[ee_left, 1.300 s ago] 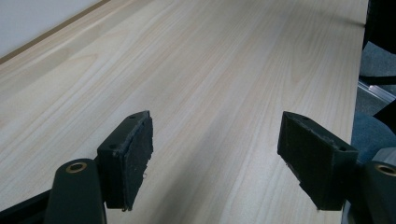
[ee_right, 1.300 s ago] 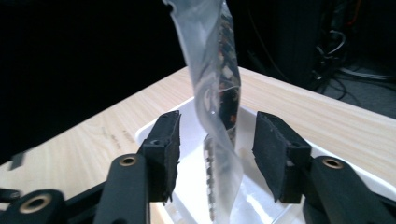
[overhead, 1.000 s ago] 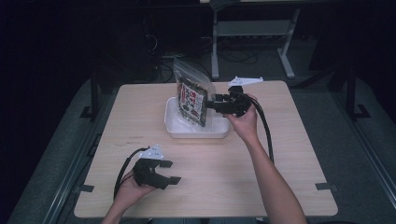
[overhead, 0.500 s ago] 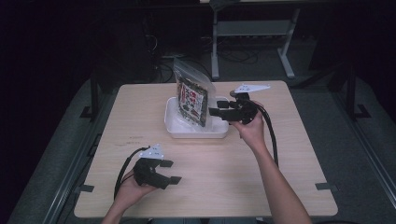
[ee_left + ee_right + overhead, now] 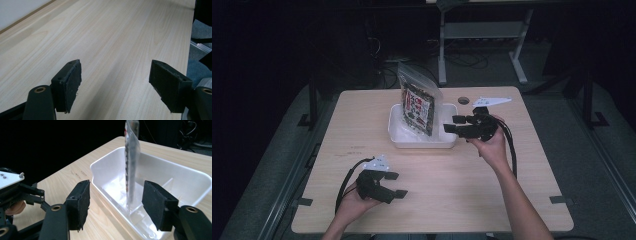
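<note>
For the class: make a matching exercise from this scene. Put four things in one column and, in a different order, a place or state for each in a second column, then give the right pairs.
Things
1. snack bag
2. white tub
3. left tongs
4. right tongs

Places or states
A. open over bare wood at the near edge of the table
B. open beside the tub, nothing held
C. standing upright in the tub
D. resting on the middle of the table

Pairs: 1-C, 2-D, 3-A, 4-B

Black two-jaw tool (image 5: 462, 124), grey three-cornered plate (image 5: 490, 101), black cables (image 5: 511, 145), bare forearms
</note>
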A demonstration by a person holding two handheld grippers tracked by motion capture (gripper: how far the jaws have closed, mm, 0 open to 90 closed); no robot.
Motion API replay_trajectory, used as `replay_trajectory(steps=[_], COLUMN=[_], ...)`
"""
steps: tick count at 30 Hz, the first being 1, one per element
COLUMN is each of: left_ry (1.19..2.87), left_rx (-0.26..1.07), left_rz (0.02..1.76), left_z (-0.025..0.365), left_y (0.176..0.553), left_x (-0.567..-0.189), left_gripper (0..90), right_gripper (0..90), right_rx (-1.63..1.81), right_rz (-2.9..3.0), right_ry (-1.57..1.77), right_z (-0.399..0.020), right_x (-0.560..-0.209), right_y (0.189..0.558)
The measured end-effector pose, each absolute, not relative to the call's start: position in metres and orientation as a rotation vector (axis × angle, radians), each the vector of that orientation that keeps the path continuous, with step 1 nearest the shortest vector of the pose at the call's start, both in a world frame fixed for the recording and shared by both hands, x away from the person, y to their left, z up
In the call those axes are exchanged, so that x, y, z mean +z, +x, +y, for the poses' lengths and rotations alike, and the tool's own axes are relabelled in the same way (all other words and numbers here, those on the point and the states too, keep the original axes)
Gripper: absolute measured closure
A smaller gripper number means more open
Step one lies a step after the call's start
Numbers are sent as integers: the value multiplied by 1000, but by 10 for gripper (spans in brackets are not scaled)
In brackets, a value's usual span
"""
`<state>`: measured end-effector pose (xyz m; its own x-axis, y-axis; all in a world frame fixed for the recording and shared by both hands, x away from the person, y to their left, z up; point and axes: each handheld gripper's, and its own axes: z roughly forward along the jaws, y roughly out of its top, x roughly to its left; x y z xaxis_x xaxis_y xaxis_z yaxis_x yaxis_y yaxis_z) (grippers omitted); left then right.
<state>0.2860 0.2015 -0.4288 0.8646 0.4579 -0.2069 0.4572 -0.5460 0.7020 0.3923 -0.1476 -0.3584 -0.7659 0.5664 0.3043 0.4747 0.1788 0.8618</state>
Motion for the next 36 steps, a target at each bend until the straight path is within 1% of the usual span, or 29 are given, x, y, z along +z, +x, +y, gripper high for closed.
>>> replay_trajectory(steps=[22,36], left_ry=[2238,2261], left_rx=[16,27], left_rz=[652,650], left_z=[197,196], left_y=[288,288], left_x=[-428,-429], left_gripper=[238,237], right_gripper=[355,336], right_rx=[1639,1626], right_rz=[2363,2363], right_ry=[1126,1198], right_z=[-178,-201], right_x=[-373,-389], right_y=[367,348])
